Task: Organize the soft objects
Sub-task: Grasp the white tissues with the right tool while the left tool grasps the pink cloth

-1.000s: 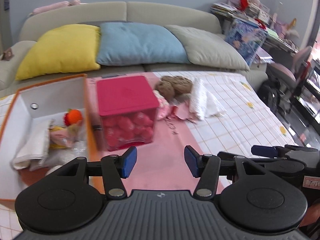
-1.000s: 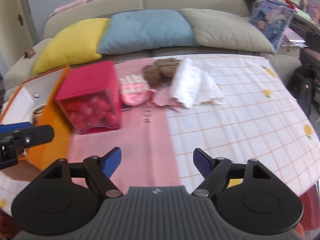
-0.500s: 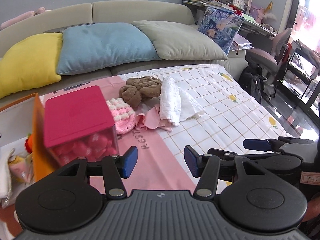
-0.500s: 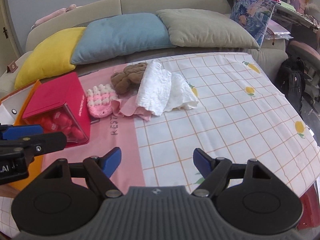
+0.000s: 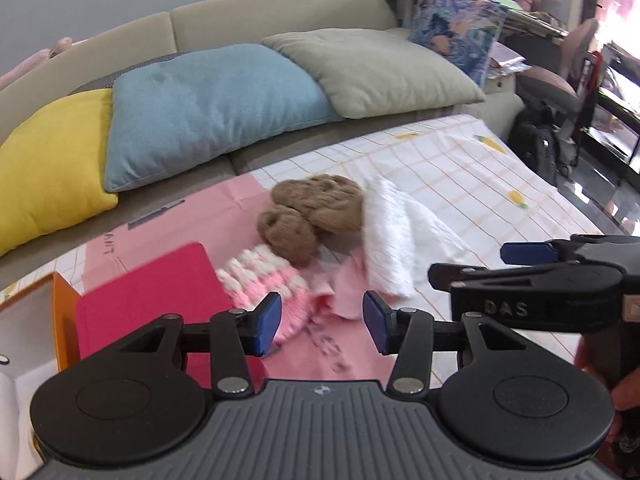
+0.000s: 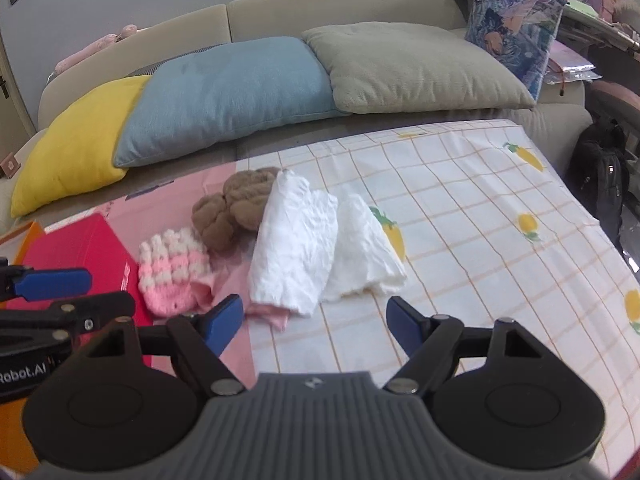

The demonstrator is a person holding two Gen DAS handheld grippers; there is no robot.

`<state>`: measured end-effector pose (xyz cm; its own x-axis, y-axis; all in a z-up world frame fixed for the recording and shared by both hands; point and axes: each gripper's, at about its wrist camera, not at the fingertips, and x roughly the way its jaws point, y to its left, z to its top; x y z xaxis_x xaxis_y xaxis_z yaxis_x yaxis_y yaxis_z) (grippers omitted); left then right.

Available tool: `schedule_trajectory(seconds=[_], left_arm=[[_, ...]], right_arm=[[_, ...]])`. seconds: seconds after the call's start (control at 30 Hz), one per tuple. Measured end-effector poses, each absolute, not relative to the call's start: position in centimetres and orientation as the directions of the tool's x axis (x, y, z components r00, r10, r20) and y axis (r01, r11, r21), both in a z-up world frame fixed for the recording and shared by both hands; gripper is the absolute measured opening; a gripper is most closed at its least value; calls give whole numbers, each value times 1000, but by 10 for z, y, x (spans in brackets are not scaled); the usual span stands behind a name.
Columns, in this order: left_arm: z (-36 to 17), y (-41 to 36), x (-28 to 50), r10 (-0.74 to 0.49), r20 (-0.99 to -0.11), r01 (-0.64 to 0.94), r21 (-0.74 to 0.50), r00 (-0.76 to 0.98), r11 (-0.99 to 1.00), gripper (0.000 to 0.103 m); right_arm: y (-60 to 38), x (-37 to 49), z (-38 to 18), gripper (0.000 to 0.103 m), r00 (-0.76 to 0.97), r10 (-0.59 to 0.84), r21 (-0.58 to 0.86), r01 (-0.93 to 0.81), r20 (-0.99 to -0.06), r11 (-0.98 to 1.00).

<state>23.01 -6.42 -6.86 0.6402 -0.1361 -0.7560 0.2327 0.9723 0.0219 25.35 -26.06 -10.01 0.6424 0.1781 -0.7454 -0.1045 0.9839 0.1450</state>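
Observation:
A pile of soft things lies on the checked cloth: a pink and white knitted hat [image 6: 172, 272] [image 5: 264, 280], a brown knitted piece [image 6: 236, 208] [image 5: 312, 212], folded white cloths [image 6: 312, 252] [image 5: 396, 236] and a pink cloth [image 6: 268, 316] under them. My left gripper [image 5: 322, 322] is open and empty, just short of the hat. My right gripper [image 6: 315, 324] is open and empty, just short of the white cloths. The right gripper also shows in the left wrist view [image 5: 528, 264].
A pink-lidded box [image 5: 144, 304] stands left of the pile, with an orange-edged bin [image 5: 44, 312] beside it. A sofa with yellow [image 6: 72, 148], blue [image 6: 228, 92] and grey [image 6: 416, 68] cushions lies behind. A black backpack [image 6: 600, 176] sits off the right edge.
Both grippers have swung right and moved forward toward the pile, away from the bin and the pink box. Both stay open and empty.

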Motion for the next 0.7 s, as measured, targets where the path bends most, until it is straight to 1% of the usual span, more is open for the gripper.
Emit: schedule_trajectory(seconds=[0.2,0.27,0.3,0.33,0.37,0.4,0.43,0.47,0.5,0.57,0.6,0.67,0.7], left_arm=[[-72,-62,249,-136,-759,228,17,637,974,56],[-77,-65,255,-141,-764,233,12,630,972,56],[-80,-67,257,-146,-767,235,7,625,972,56],[-83,-69,260,-152,-771,239,0,618,971,56],[-85,-70,262,-160,-773,243,-8,614,970,56],[-86,-72,264,-167,-774,247,-14,611,969,56],[-88,-75,267,-174,-775,252,-19,607,968,56],[-90,-77,269,-182,-776,259,-25,603,965,56],[-93,-80,273,-192,-779,269,-31,597,963,57],[-100,-88,278,-205,-785,281,-41,585,959,58],[-103,-92,280,-210,-787,283,-47,580,958,62],[-110,-100,282,-222,-785,287,-58,578,956,64],[-113,-103,282,-229,-782,293,-62,579,954,68]], right_arm=[[-242,311,-115,78,631,201,181,-96,-749,979],[-238,327,-124,76,624,207,196,-88,-754,977],[-237,334,-129,74,621,202,193,-82,-758,978],[-236,339,-134,68,616,198,191,-78,-763,979],[-236,344,-139,65,607,201,197,-76,-769,978],[-238,348,-144,53,594,207,205,-72,-777,976],[-240,351,-148,31,579,220,219,-73,-785,973],[-244,351,-150,18,573,236,236,-76,-785,969],[-249,349,-149,10,576,249,252,-77,-778,965],[-259,339,-143,10,595,255,252,-89,-763,964],[-265,334,-139,10,598,242,235,-92,-764,968],[-279,324,-134,10,590,227,219,-88,-775,972],[-288,319,-132,10,581,226,221,-81,-782,972]])
